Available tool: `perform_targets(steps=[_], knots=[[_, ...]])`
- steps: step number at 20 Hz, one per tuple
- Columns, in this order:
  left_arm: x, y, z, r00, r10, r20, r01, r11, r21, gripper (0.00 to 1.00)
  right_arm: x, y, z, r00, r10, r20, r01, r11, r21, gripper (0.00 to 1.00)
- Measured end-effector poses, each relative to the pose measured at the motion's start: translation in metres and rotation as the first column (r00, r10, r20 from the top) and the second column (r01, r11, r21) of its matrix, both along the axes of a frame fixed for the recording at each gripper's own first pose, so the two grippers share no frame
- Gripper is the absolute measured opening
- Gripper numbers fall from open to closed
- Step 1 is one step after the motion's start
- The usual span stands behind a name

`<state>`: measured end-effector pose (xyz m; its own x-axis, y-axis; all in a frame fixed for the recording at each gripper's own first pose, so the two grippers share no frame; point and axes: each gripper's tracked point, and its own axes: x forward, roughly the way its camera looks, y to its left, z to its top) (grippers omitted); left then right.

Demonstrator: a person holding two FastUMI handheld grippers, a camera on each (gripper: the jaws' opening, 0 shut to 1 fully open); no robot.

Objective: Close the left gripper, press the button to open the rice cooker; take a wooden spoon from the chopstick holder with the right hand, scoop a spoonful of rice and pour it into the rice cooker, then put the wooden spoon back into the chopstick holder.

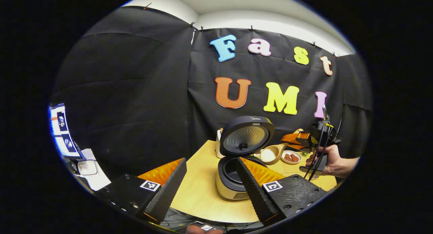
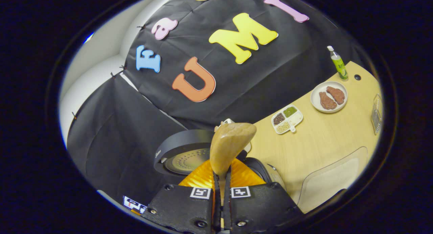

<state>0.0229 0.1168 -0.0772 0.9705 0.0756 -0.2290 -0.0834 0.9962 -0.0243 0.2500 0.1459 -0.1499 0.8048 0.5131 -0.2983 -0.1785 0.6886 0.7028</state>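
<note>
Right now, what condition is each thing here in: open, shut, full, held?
Black-lidded cream rice cooker: lid up, open.
Wooden spoon: heaped with white rice, held.
Right gripper: shut on the spoon's handle.
Left gripper: open, holding nothing.
Round white plate: holds two brown pieces.

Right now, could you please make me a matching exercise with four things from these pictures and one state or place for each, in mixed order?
Things:
1. rice cooker
2. wooden spoon
3. left gripper
4. white plate

States or places:
A. holds two brown pieces of food
B. lid raised, pot open
C. fingers wide apart, holding nothing
D. carries white rice, clamped in the right gripper

Pairs: 1-B, 2-D, 3-C, 4-A
</note>
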Motion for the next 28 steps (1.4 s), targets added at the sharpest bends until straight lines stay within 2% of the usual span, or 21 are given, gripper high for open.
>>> perform_targets(steps=[5, 13, 18, 28], knots=[[-0.008, 0.007, -0.002, 0.998, 0.059, -0.01, -0.059, 0.998, 0.002, 0.95, 0.011, 0.011, -0.011, 0.999, 0.045, 0.014, -0.044, 0.995, -0.084, 0.08], [-0.008, 0.006, -0.003, 0.994, 0.11, -0.02, -0.109, 0.994, 0.008, 0.95, 0.02, 0.017, -0.013, 0.998, 0.07, -0.005, -0.07, 0.992, -0.106, 0.08], [-0.011, 0.009, -0.002, 0.992, 0.126, -0.017, -0.126, 0.992, 0.006, 0.95, 0.022, 0.022, -0.01, 0.996, 0.085, 0.001, -0.084, 0.988, -0.133, 0.08], [-0.011, 0.009, -0.001, 0.992, 0.128, -0.008, -0.128, 0.992, 0.005, 0.95, 0.022, 0.025, 0.001, 0.99, 0.117, 0.079, -0.093, 0.96, -0.263, 0.08]])
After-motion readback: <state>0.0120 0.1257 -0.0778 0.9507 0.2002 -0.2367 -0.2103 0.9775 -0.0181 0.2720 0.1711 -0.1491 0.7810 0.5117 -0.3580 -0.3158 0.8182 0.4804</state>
